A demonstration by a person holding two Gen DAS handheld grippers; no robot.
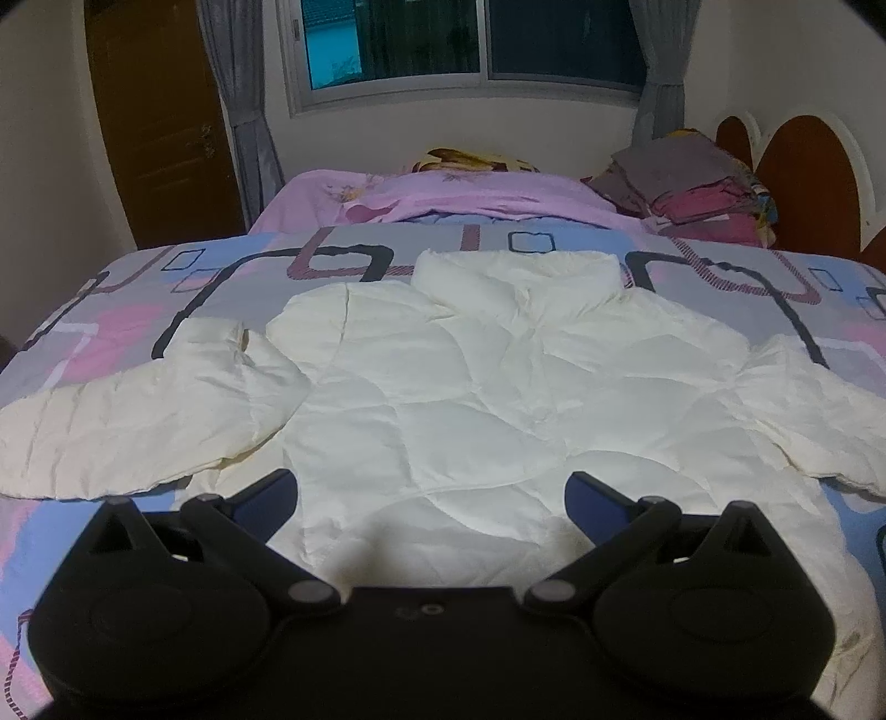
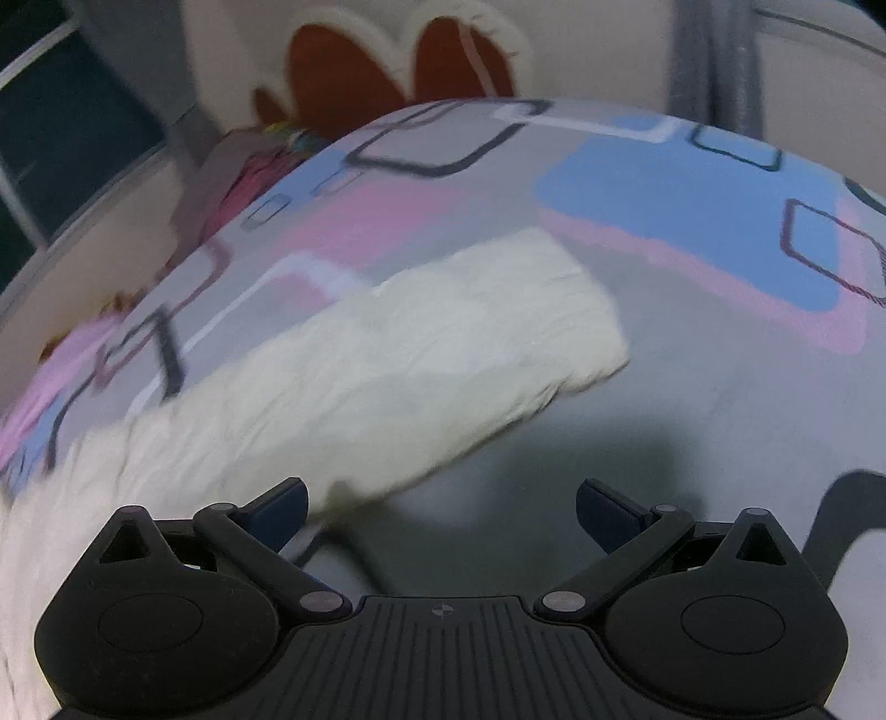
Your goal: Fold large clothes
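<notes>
A cream quilted jacket (image 1: 470,376) lies spread flat on a bed, seen through my left wrist camera. It fills the middle of the view. Its collar (image 1: 515,274) points toward twelve o'clock and its hem runs down to six o'clock, under my left gripper (image 1: 432,493). One sleeve (image 1: 138,421) stretches out toward nine o'clock, the other (image 1: 803,410) toward three o'clock. My left jaws are spread wide apart and hold nothing; the jacket's lower body shows in the gap between them.

The jacket rests on a bedcover (image 1: 111,310) patterned in grey, blue and pink with dark outlined rectangles. Past it, toward twelve o'clock, lies a pink blanket (image 1: 443,194), and at about two o'clock a pile of folded clothes (image 1: 681,183) sits near the red-brown headboard (image 1: 803,177). A window (image 1: 470,44) with grey curtains is at twelve o'clock, and a brown door (image 1: 160,122) at ten o'clock.

My right wrist camera is blurred. It shows one sleeve (image 2: 443,354) of the jacket running from eight o'clock toward the centre, its cuff end lying flat on the bedcover (image 2: 692,210) just right of centre. My right gripper (image 2: 443,501) is at six o'clock with its jaws spread wide, gripping nothing. The left fingertip (image 2: 282,509) is close to the sleeve's lower edge; I cannot tell whether it touches. The headboard (image 2: 354,72) shows at twelve o'clock.
</notes>
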